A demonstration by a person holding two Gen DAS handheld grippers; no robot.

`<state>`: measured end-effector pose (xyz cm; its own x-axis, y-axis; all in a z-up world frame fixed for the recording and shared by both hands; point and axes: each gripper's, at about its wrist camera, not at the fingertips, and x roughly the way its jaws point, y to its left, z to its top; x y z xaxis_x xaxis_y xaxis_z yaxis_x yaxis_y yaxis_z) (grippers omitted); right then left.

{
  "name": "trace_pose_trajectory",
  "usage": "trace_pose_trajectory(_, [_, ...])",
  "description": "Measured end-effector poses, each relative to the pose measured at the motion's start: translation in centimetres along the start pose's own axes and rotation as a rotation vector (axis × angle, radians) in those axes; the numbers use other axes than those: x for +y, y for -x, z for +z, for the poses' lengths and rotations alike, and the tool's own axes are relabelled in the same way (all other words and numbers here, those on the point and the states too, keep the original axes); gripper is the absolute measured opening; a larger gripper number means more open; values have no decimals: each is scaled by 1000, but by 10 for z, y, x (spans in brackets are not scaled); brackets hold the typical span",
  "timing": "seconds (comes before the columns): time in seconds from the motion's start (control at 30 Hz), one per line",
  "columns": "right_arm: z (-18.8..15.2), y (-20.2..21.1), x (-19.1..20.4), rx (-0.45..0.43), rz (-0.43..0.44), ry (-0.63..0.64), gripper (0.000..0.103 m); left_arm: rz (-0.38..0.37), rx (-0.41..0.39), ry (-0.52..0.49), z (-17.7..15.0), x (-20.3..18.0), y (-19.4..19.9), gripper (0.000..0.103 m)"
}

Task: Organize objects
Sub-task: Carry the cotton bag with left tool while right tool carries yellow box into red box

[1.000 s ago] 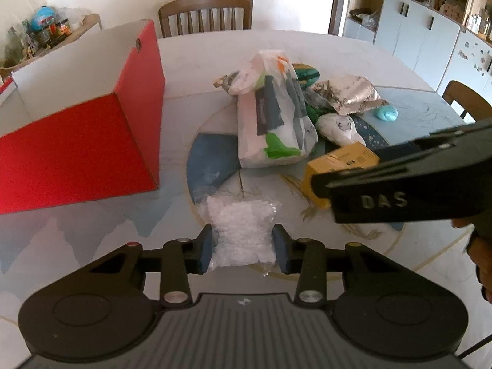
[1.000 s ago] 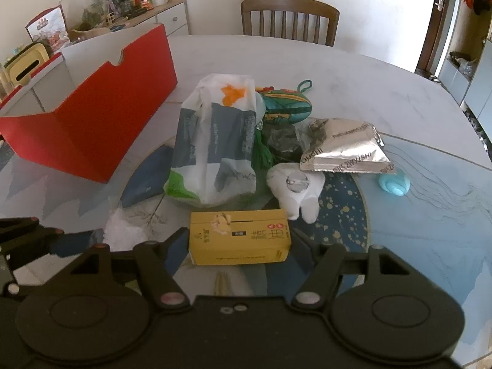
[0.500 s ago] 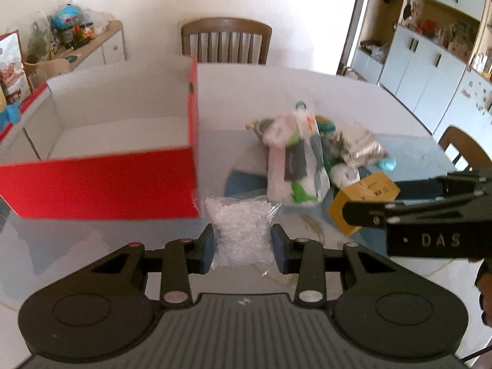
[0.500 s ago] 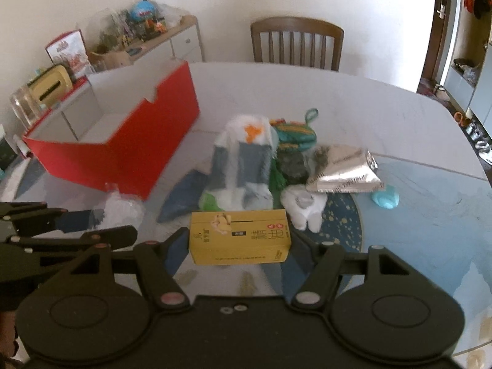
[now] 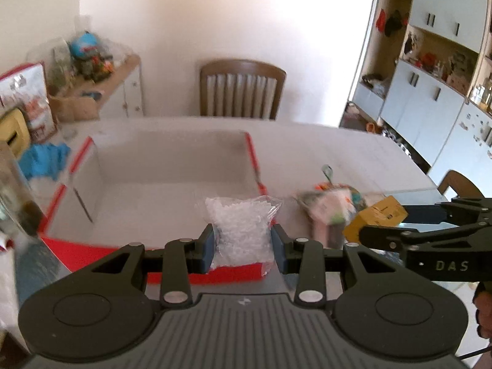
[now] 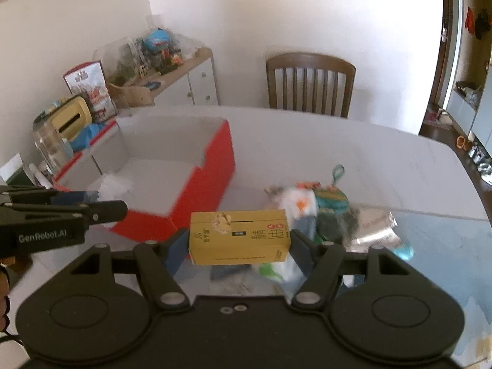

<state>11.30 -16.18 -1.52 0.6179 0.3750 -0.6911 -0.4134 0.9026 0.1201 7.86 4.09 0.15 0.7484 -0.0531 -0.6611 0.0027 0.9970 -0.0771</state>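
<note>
The red box (image 5: 172,196) is the biggest thing here, open-topped and pale inside, sitting on the surface (image 6: 353,153) ahead of both sets of jaws; nothing can be seen lying in it. The step in hand looks like the carry: two items are up off the surface and headed for that box.

The right gripper (image 6: 240,240) has its jaws clamped on the ends of a yellow carton (image 6: 240,236), held level, with the box ahead and to the left of it. The left gripper (image 5: 243,243) has its jaws pressed on a clear bag of white pellets (image 5: 241,230), which hangs over the near red wall of the box.

Beyond the right jaws, the pile of leftover packets (image 6: 310,212) waits on the surface.

Next, I'd judge, each load needs bringing over the box floor and lowering before the jaws part, the bag first since it is nearest.
</note>
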Motion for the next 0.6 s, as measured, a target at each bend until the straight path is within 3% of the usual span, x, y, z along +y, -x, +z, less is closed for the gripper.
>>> trace_pose_trajectory(0.23, [30, -15, 40, -42, 7, 48, 69, 45, -9, 9, 26, 49, -8, 38])
trace_pose_trajectory(0.6, [58, -63, 88, -44, 26, 121, 69, 103, 61, -6, 48, 108, -53, 38])
